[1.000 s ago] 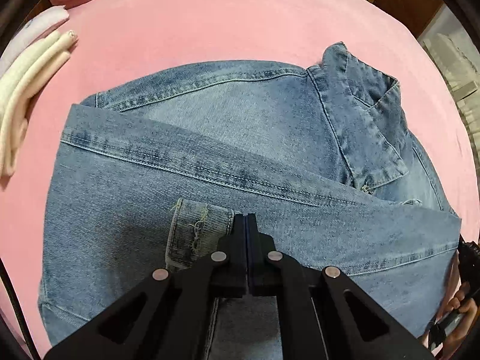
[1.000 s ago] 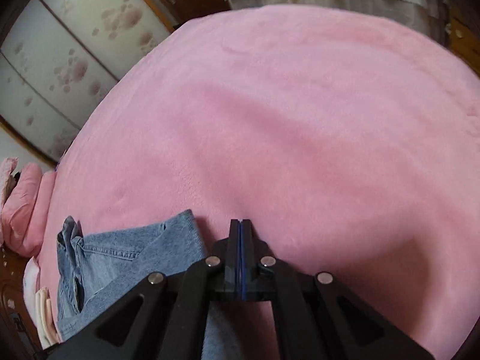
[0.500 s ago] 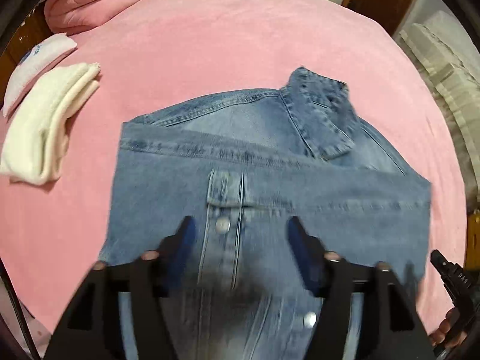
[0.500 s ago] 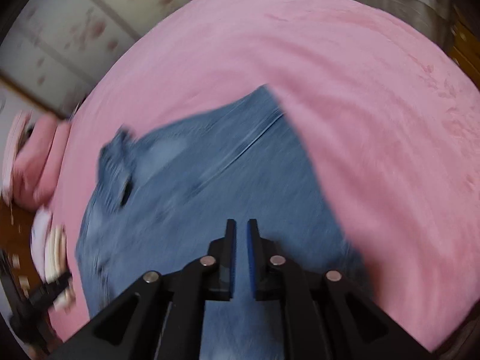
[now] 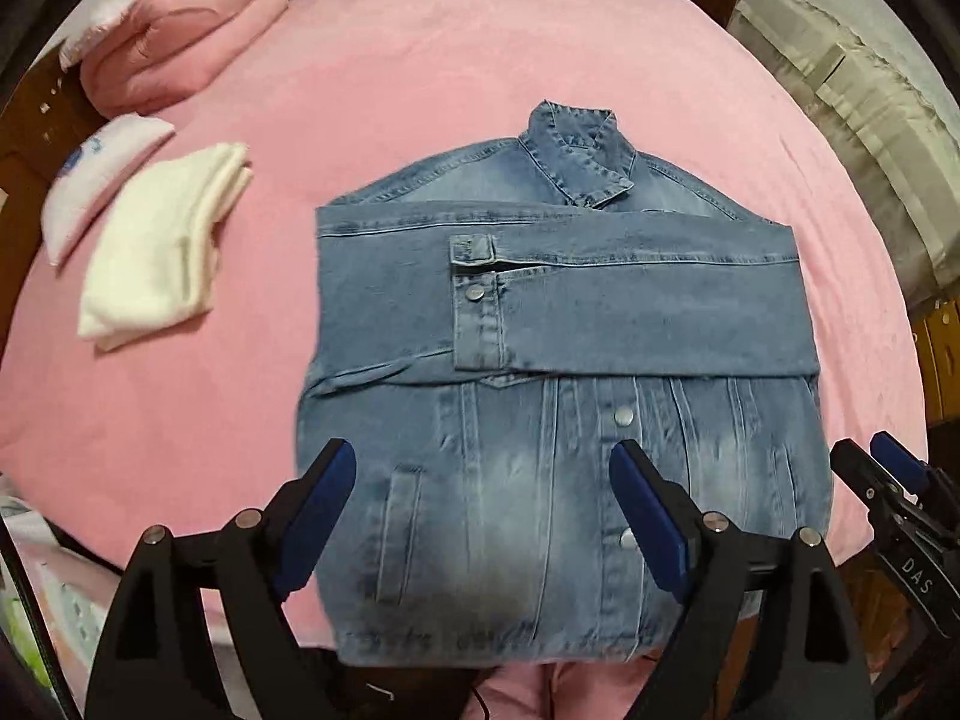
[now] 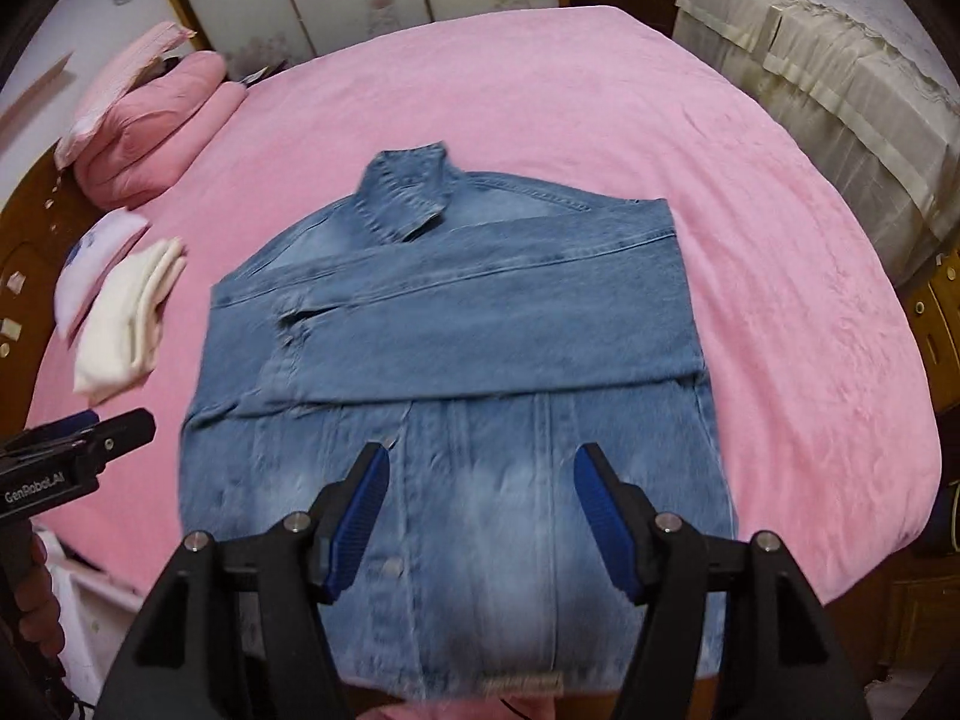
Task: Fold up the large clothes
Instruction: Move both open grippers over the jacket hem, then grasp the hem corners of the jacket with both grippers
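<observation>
Now both grippers hang above the near half of the denim jacket (image 5: 564, 420), pointing steeply down with nothing between their blue pads. The left gripper (image 5: 480, 522) stands wide apart and the right gripper (image 6: 480, 516) somewhat less so, each having just been opening. Judging by the sleeves already laid across the chest, the step in hand looks like the bottom-up fold. To do it well, each gripper should drop to its own corner of the hem, below and outward of where it now hovers. Each should pinch every denim layer at once, so that no layer is left lying. Both should then lift together and carry the hem forward toward the collar (image 5: 576, 150), so the crease lands straight. Ahead of the fingers the jacket lies front up and buttoned on the pink blanket (image 5: 480, 48), collar at the far end. One sleeve (image 5: 630, 312) crosses the chest, its buttoned cuff ending ahead of the left gripper's left finger. The hem overhangs the near edge of the bed slightly. Beyond and to the left sit folded white clothes (image 5: 162, 246) and a pink pillow (image 5: 180, 54), well apart from the jacket.
</observation>
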{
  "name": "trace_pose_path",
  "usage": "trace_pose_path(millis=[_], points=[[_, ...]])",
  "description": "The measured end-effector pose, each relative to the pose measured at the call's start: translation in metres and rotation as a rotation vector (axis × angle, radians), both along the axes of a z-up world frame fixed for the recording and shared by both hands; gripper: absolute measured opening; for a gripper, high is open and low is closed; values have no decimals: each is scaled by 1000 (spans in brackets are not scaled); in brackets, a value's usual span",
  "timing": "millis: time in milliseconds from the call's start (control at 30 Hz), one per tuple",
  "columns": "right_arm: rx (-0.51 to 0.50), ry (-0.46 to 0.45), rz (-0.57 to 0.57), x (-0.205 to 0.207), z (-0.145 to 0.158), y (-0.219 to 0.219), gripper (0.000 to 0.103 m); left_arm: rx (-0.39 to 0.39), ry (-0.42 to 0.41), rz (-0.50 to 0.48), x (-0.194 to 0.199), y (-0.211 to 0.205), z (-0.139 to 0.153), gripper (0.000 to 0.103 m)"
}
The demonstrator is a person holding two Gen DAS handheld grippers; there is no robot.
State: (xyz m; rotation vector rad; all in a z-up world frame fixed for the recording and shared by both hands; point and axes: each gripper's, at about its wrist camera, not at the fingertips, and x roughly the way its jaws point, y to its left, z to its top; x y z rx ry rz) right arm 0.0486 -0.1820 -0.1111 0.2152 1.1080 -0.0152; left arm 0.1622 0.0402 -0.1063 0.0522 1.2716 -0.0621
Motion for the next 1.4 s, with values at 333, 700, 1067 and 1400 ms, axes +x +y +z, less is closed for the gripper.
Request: trace_pose_path(millis=[333,700,1067,1400], points=[[19,-15,-50,-52,31,0,68,-57,-5,14,-52,1,39,85],[38,13,52,-86,22,-24,68,-51,-1,-16,-92,23,44,85],[73,135,-28,-128,-66,-112,68,63,179,124,-116,140,-41,85],[228,280,-219,-135,-153,-171,68,-118,329,230,-130,188,-118,85]])
